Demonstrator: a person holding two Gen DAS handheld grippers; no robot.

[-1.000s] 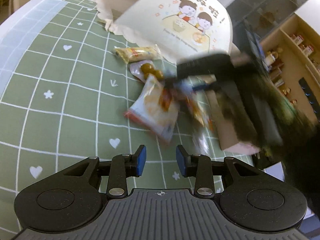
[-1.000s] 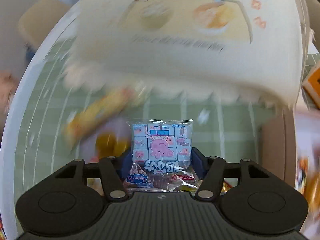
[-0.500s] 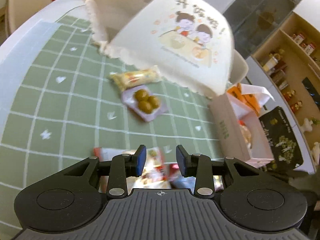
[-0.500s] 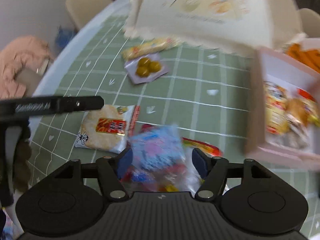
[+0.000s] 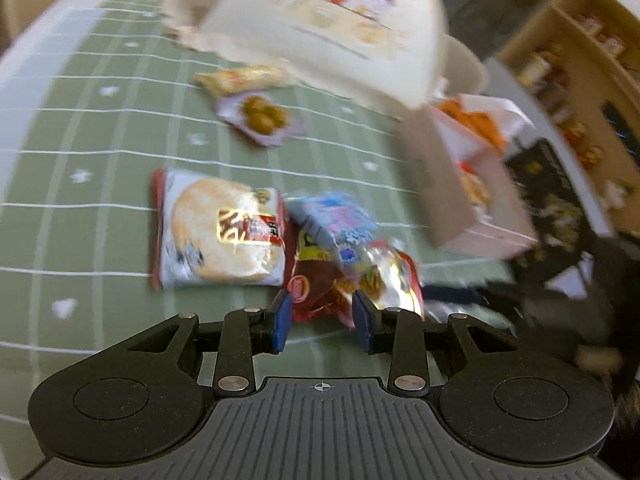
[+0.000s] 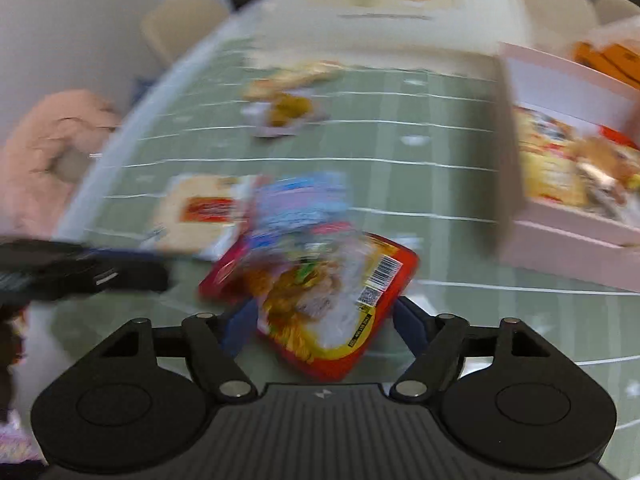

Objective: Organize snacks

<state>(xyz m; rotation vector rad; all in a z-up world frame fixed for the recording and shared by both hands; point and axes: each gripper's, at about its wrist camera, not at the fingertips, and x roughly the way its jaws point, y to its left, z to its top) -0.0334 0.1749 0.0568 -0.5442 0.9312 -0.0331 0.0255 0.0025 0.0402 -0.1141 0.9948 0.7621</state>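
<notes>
A red snack packet lies on the green checked tablecloth, with a blue and pink Peppa Pig packet lying on it. A round rice cracker packet lies just left of them. My left gripper is open, its blue pads either side of the red packet's near edge. My right gripper is open wide over the red packet; the blue packet lies beyond it. A pink box holding snacks stands to the right.
A packet of green olives and a yellow bar lie farther back. A large cream food cover stands behind them. The pink box shows at the right in the left wrist view. Both views are blurred.
My right gripper has opened and let go of the blue Peppa Pig packet, which now lies on the red packet. My left gripper has moved up to the red packet.
</notes>
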